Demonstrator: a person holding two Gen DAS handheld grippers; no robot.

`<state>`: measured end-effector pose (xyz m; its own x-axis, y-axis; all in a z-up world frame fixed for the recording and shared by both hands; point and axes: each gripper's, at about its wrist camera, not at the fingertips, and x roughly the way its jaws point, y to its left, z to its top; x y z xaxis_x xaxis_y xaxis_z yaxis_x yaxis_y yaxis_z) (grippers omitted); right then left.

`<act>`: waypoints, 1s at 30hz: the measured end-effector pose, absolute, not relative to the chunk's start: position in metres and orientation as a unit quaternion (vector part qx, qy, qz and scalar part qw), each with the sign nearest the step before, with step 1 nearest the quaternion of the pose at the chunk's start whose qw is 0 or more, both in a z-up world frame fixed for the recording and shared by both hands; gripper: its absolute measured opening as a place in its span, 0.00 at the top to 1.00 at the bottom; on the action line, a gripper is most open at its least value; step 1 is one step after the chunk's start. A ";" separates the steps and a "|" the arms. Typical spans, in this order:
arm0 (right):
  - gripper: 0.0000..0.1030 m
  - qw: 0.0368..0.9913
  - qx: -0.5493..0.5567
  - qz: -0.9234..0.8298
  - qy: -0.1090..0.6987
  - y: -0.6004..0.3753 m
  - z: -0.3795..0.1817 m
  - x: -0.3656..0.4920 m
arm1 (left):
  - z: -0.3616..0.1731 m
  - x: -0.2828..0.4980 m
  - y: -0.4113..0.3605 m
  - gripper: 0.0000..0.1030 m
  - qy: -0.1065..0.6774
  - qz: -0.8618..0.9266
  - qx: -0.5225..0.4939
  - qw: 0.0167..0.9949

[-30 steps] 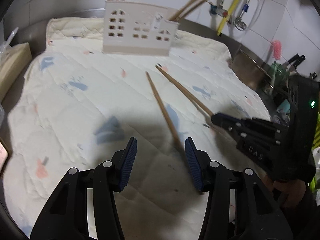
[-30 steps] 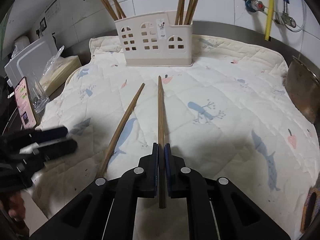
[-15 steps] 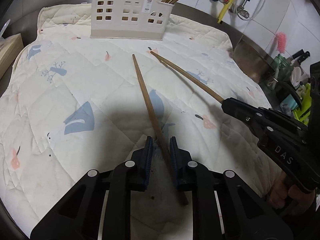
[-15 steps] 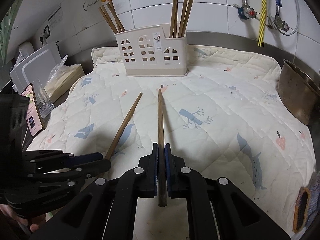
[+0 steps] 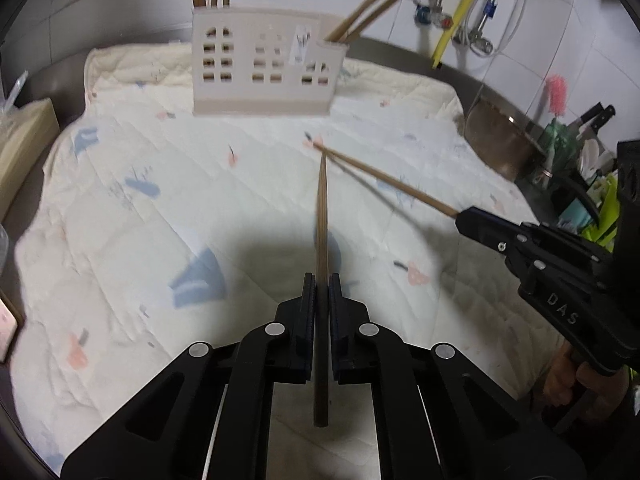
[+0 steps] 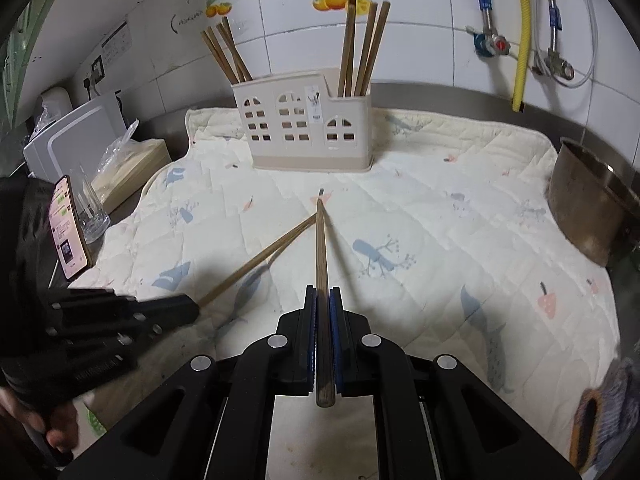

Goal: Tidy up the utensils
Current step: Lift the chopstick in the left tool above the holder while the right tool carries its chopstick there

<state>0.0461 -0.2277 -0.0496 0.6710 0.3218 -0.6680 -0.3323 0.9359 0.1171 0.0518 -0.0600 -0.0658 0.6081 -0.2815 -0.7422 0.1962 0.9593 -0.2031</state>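
My left gripper [image 5: 321, 280] is shut on a wooden chopstick [image 5: 321, 216] that points forward over the quilted mat [image 5: 140, 208]. My right gripper [image 6: 323, 294] is shut on a second chopstick [image 6: 321, 248]. The two chopstick tips meet above the mat. In the left wrist view the right gripper [image 5: 460, 216] enters from the right with its chopstick [image 5: 384, 178]. In the right wrist view the left gripper [image 6: 192, 308] enters from the left with its chopstick [image 6: 260, 258]. A cream house-shaped utensil holder [image 6: 304, 128] stands at the back with chopsticks in both end compartments.
A metal pot [image 6: 592, 200] sits at the mat's right edge. A phone [image 6: 70, 232], a glass [image 6: 90, 204] and a bagged box [image 6: 128, 168] stand to the left. Pipes and a yellow hose [image 6: 520, 40] hang on the tiled wall.
My left gripper closed on the left chopstick and lifted it off the mat. Both chopsticks rose and their tips came together. The right gripper stayed shut.
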 end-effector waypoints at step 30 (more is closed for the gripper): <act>0.94 0.930 -0.058 0.251 0.264 -0.208 0.121 0.134 | 0.140 0.140 -0.022 0.95 0.243 -0.149 0.015 0.958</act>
